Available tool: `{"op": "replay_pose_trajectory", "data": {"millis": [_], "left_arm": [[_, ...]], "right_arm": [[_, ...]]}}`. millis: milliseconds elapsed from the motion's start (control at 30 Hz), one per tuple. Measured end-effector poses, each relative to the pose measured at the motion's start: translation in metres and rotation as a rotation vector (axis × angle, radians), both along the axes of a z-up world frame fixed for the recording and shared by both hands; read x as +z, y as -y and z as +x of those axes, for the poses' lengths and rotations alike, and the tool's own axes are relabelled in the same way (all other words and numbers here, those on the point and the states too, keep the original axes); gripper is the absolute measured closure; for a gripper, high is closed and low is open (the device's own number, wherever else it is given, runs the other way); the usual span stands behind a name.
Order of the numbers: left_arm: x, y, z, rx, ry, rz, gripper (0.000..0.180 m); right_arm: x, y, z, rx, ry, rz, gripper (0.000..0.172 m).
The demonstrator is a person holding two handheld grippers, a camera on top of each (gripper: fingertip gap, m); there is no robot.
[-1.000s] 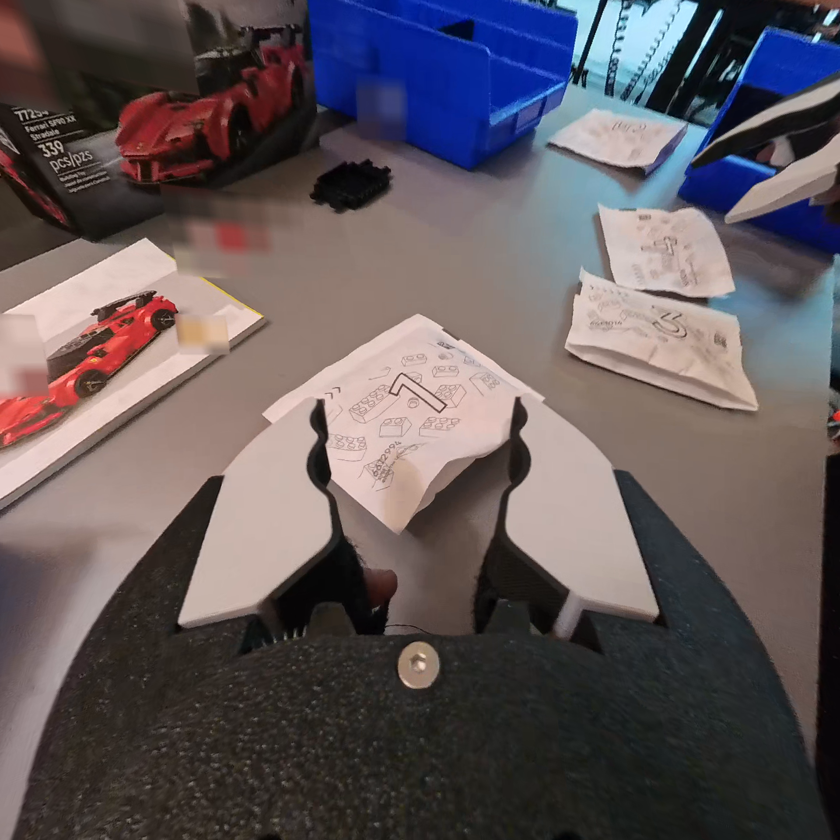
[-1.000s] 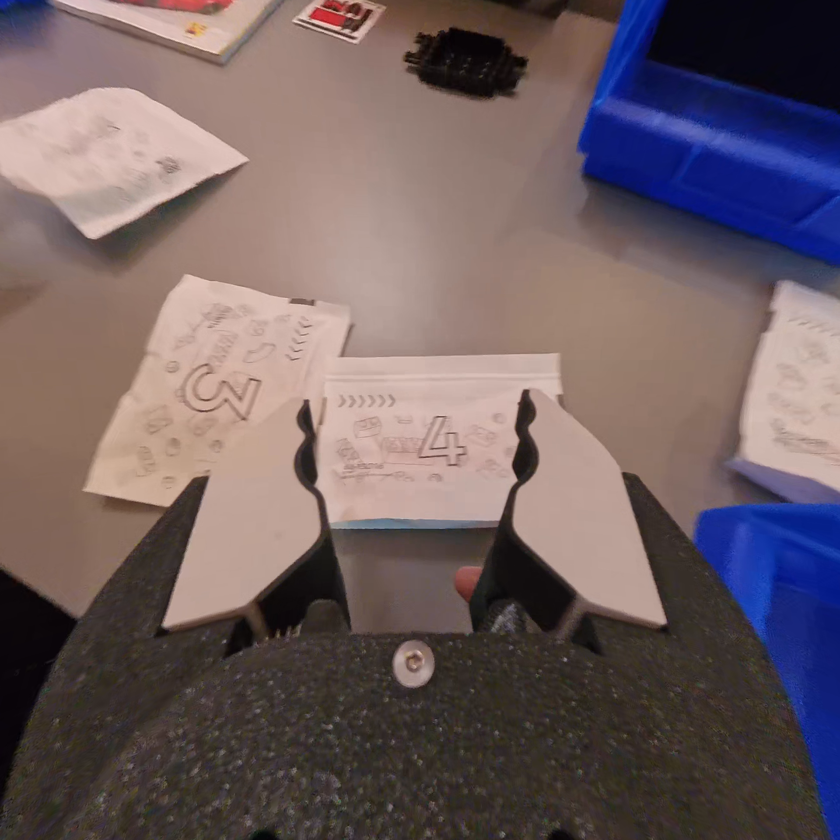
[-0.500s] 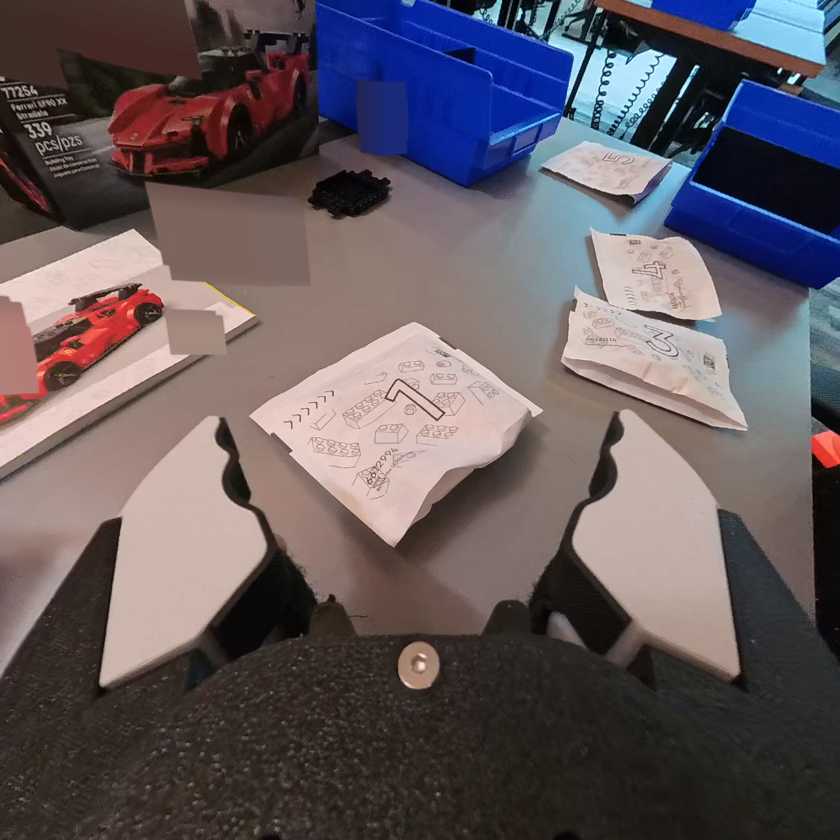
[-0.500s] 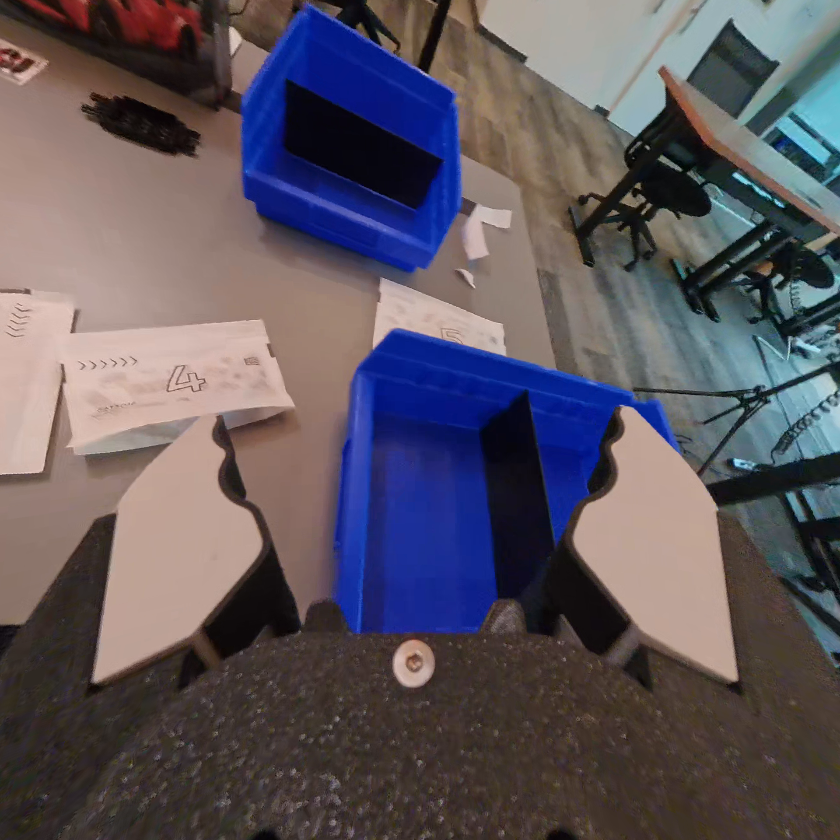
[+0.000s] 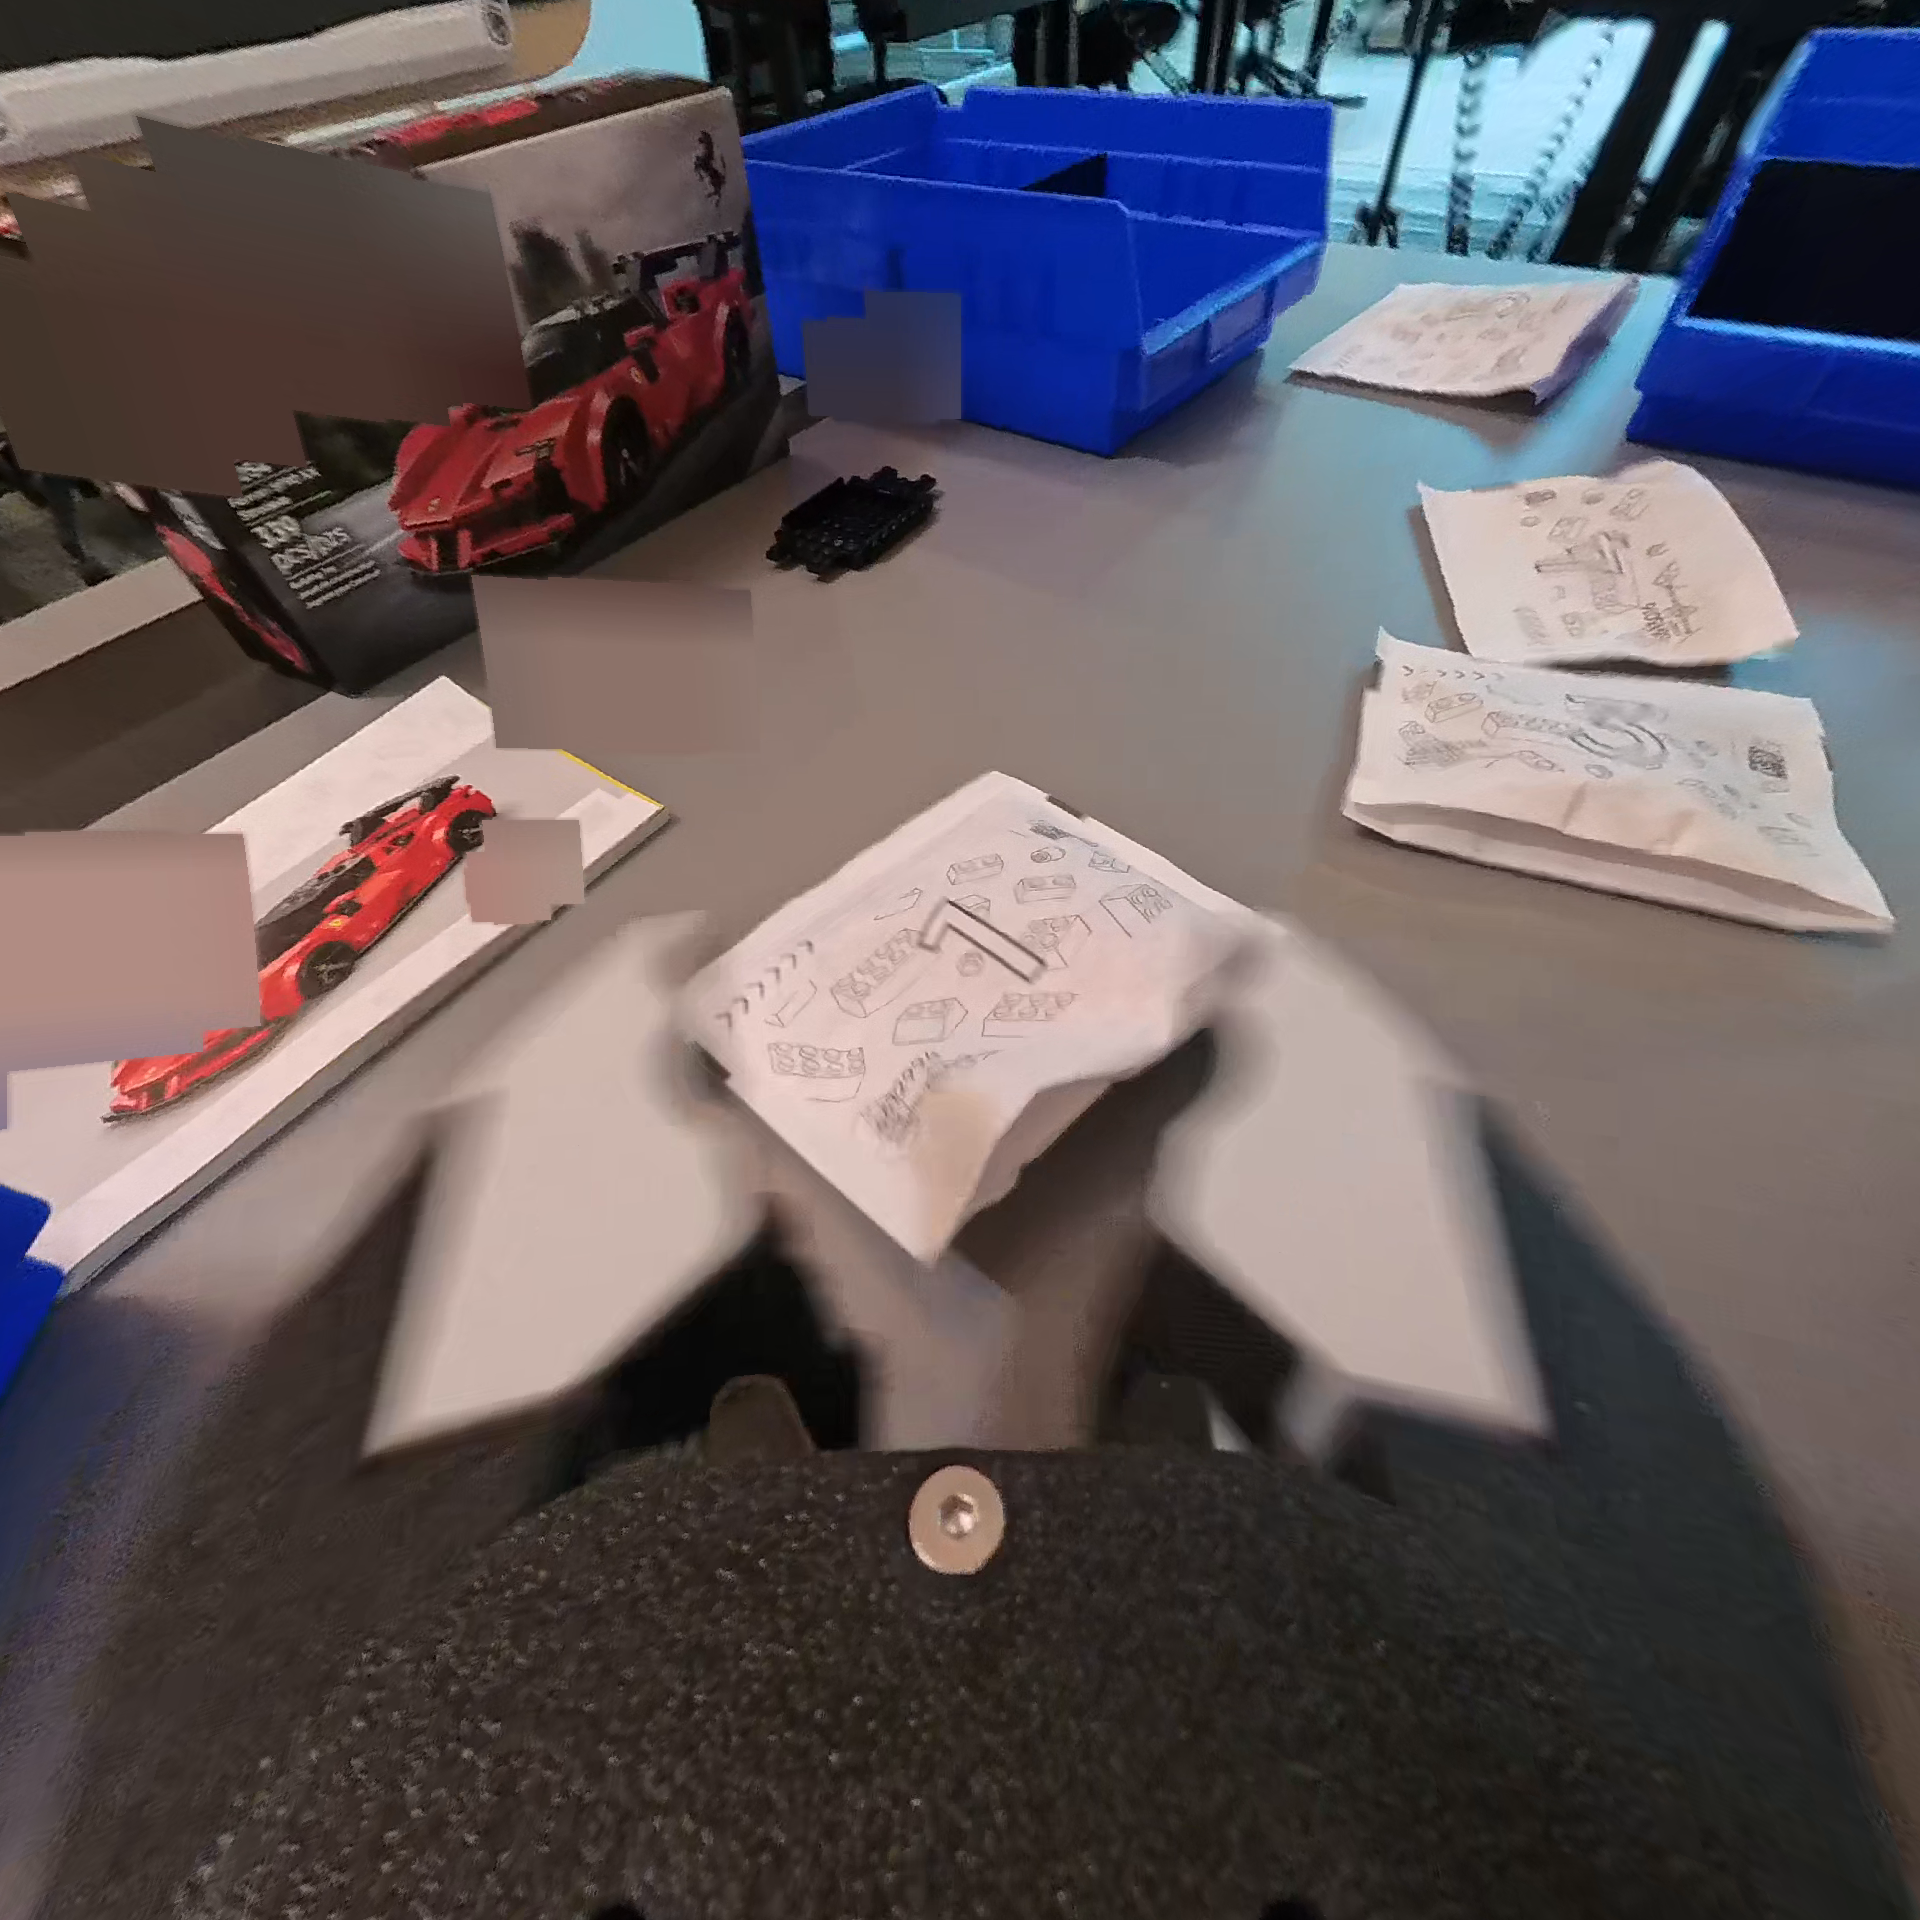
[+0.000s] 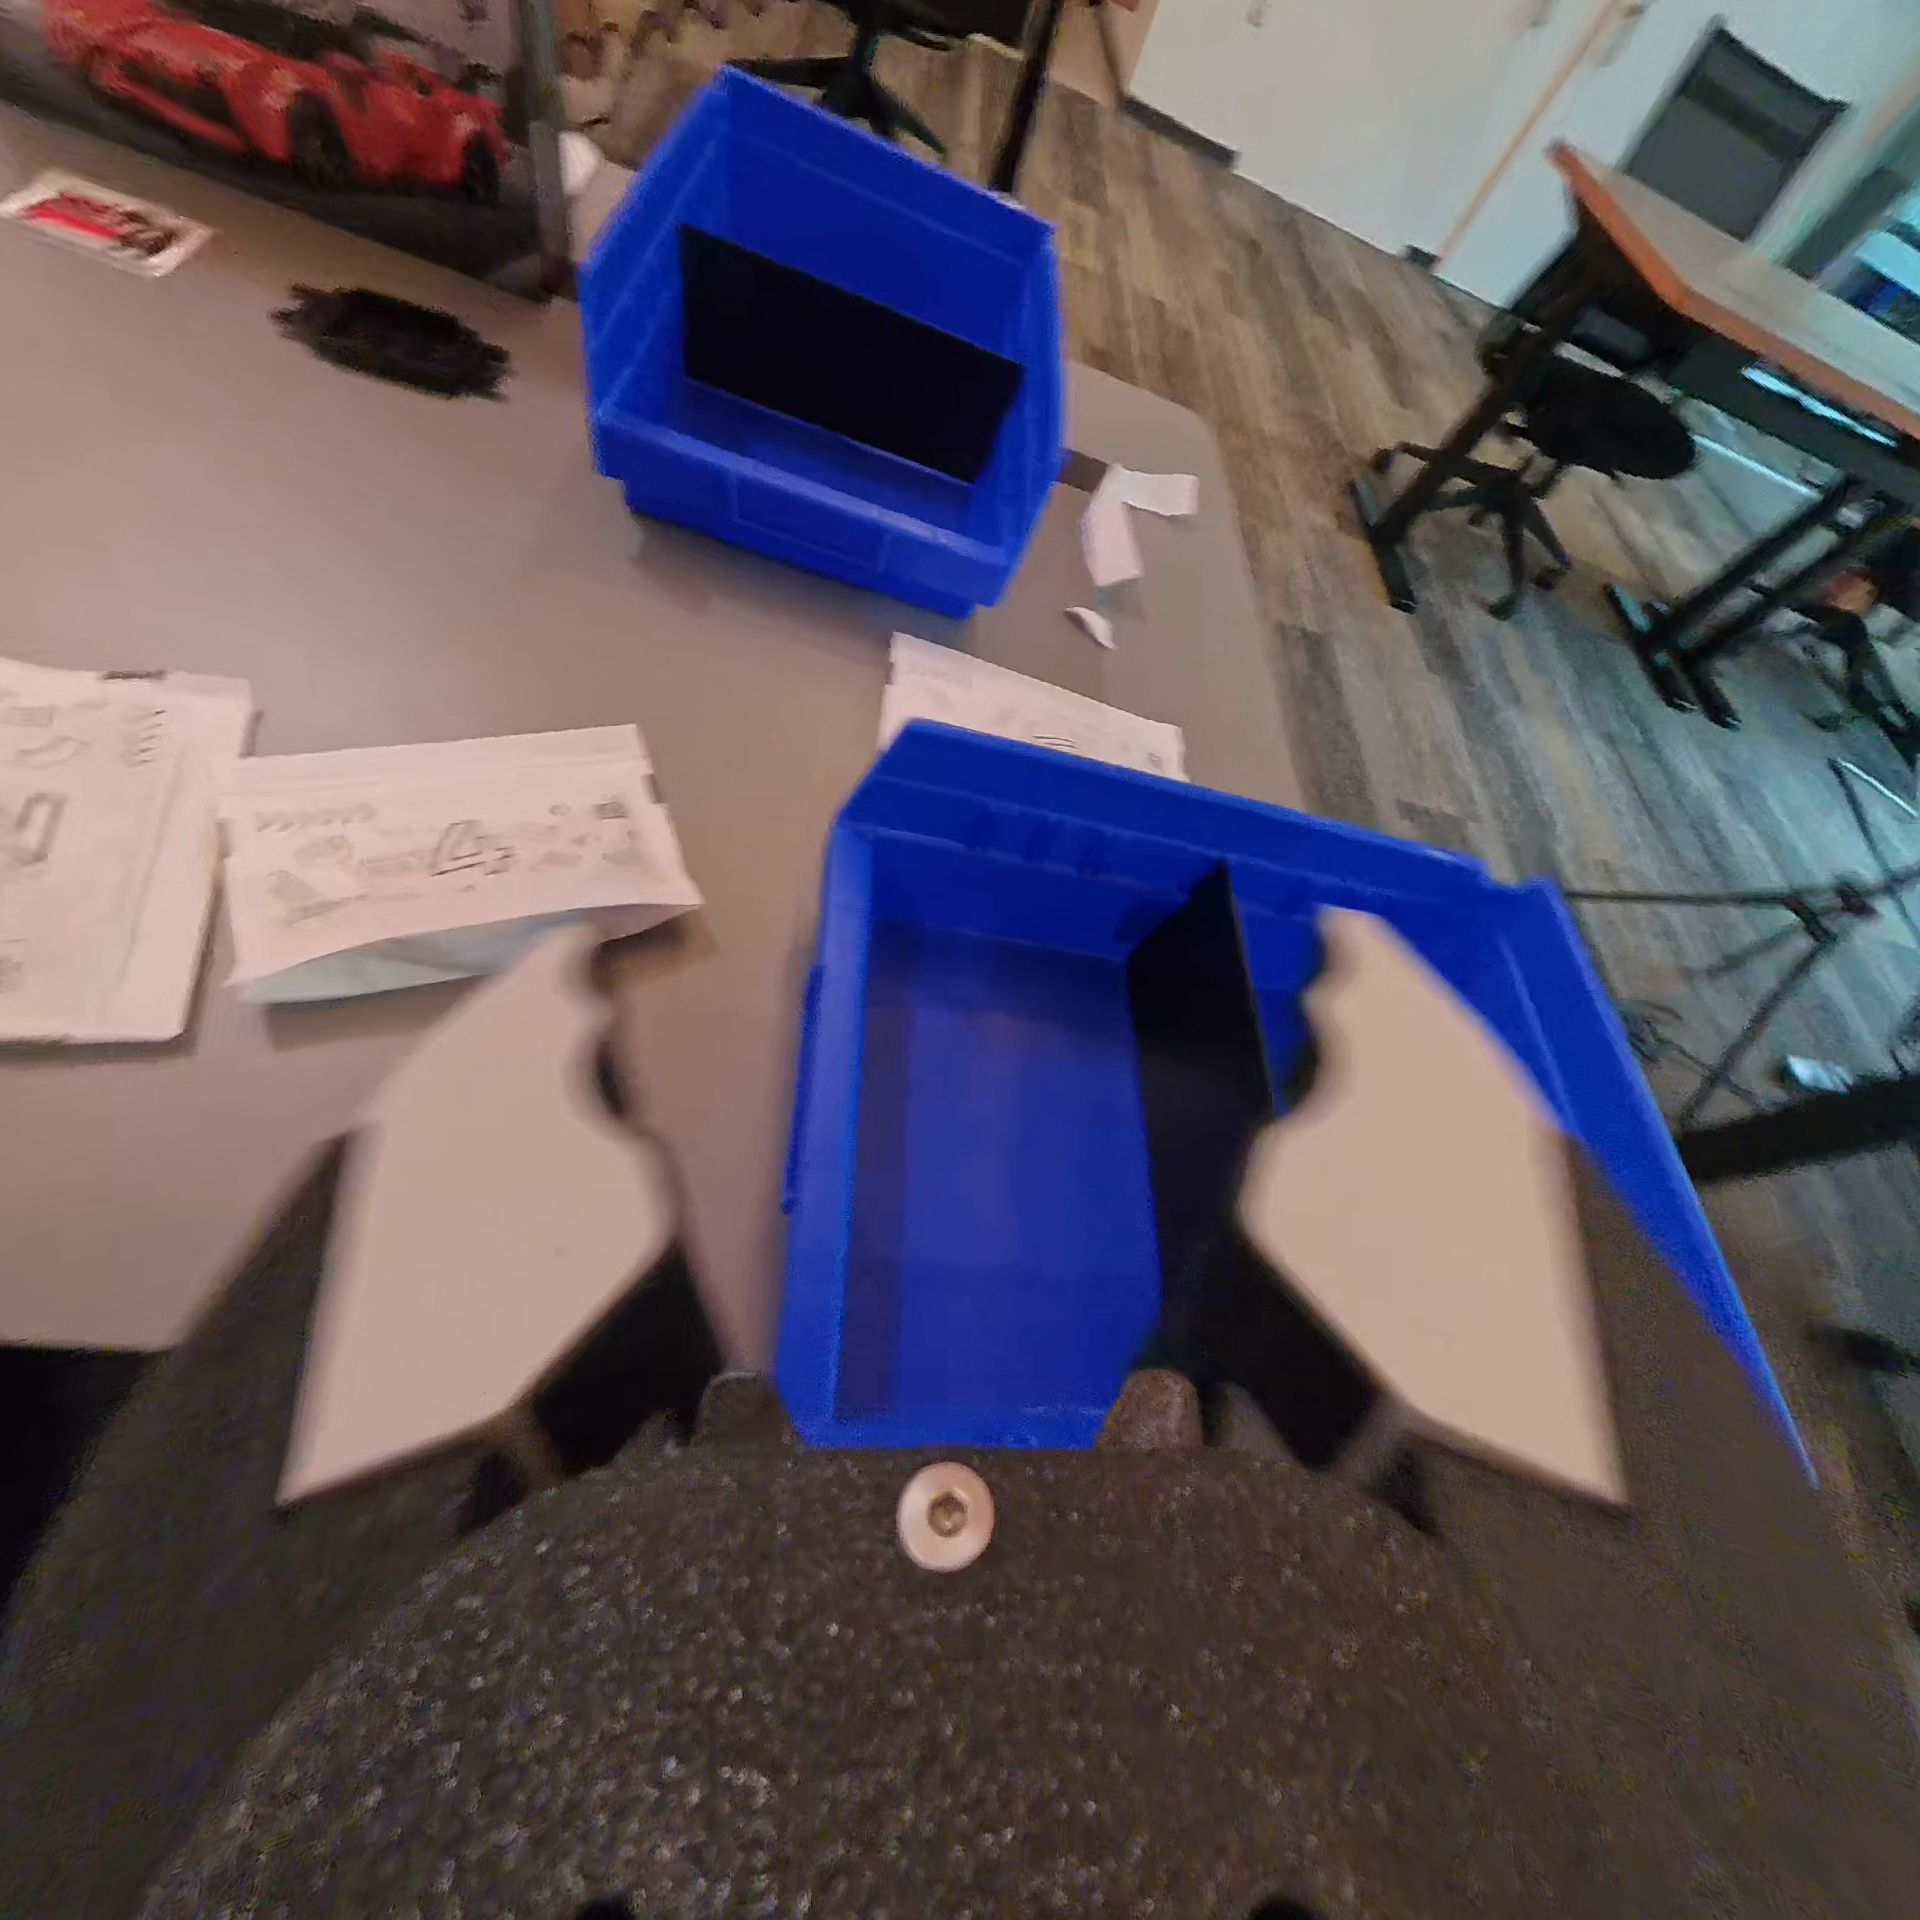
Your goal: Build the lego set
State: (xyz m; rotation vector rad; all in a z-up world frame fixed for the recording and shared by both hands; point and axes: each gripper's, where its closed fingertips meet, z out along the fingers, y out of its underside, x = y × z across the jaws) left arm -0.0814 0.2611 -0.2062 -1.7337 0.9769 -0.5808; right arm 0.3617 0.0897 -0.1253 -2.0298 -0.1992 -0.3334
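In the left wrist view my left gripper [image 5: 961, 987] hangs low over the grey table [image 5: 1143, 644]. A white paper bag printed with brick drawings [image 5: 935, 1049] lies flat between its blurred fingers [image 5: 561, 1143]. The jaws stand apart at about the bag's width, and the blur hides whether the pads touch it. In the right wrist view my right gripper [image 6: 961, 966] is wide open and empty above a blue bin with a black divider [image 6: 997, 1164] at the table's right edge. Another white bag [image 6: 447, 852] lies just left of its left finger [image 6: 488, 1164].
Three more white bags [image 5: 1600, 800] [image 5: 1600, 561] [image 5: 1455, 332] lie at the right. Blue bins [image 5: 1039, 270] [image 5: 1808, 343] stand at the back. A black brick plate [image 5: 852, 520], a set box [image 5: 582, 416] and a booklet [image 5: 343, 935] are at the left. Floor and desks lie beyond the table edge [image 6: 1247, 623].
My left jaws opened wide, then came in around the bag again, now blurred with motion. My right gripper swung from the bags to over the blue bin, opened wide, then narrowed a little.
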Motion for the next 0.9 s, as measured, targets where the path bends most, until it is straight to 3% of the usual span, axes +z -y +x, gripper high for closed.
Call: {"op": "replay_pose_trajectory", "data": {"millis": [33,67,167,200,233,267,300,333,367,433,467,500,533,600,700,900], "left_arm": [[0.003,0.01,-0.002,-0.07,-0.003,0.013,0.18],[0.009,0.01,-0.003,-0.049,0.051,0.019,0.18],[0.025,0.002,-0.012,0.016,0.119,0.072,0.18],[0.026,-0.001,-0.015,0.024,0.11,0.078,0.18],[0.025,-0.002,-0.017,0.025,0.098,0.063,0.169],[0.026,-0.007,-0.021,0.043,0.091,0.039,0.139],[0.024,-0.009,-0.024,0.058,0.086,0.004,0.113],[0.02,-0.014,-0.025,0.054,0.071,-0.042,0.098],[0.014,-0.015,-0.026,0.053,0.052,-0.09,0.1],[0.003,-0.021,-0.026,0.084,0.029,-0.162,0.11],[-0.004,-0.023,-0.023,0.095,0.019,-0.188,0.118],[-0.013,-0.023,-0.016,0.081,-0.006,-0.202,0.124],[-0.025,-0.023,-0.011,0.076,-0.066,-0.207,0.129],[-0.05,-0.025,-0.012,0.1,-0.246,-0.174,0.149],[-0.072,-0.014,-0.006,0.014,-0.387,-0.117,0.178],[-0.074,-0.009,-0.006,-0.043,-0.443,0.022,0.18]], "right_arm": [[-0.003,-0.003,-0.013,0.081,0.018,-0.015,0.108],[-0.003,-0.009,-0.03,0.178,0.042,-0.008,0.171],[0.003,-0.038,-0.069,0.304,-0.017,0.097,0.172],[0.004,-0.05,-0.083,0.356,-0.052,0.129,0.162],[0.002,-0.061,-0.097,0.403,-0.086,0.138,0.127],[-0.001,-0.074,-0.109,0.431,-0.118,0.124,0.092],[-0.005,-0.088,-0.122,0.454,-0.15,0.108,0.087],[-0.008,-0.097,-0.143,0.543,-0.179,0.089,0.147],[-0.009,-0.104,-0.17,0.666,-0.224,0.081,0.172],[-0.012,-0.122,-0.22,0.827,-0.361,0.041,0.17],[-0.016,-0.13,-0.244,0.891,-0.418,-0.008,0.148],[-0.026,-0.139,-0.266,0.944,-0.463,-0.09,0.111],[-0.04,-0.148,-0.286,0.986,-0.482,-0.202,0.09],[-0.072,-0.168,-0.314,1.026,-0.47,-0.385,0.076],[-0.112,-0.194,-0.339,1.062,-0.417,-0.573,0.075],[-0.13,-0.216,-0.383,1.155,-0.597,-0.842,0.081]]}}
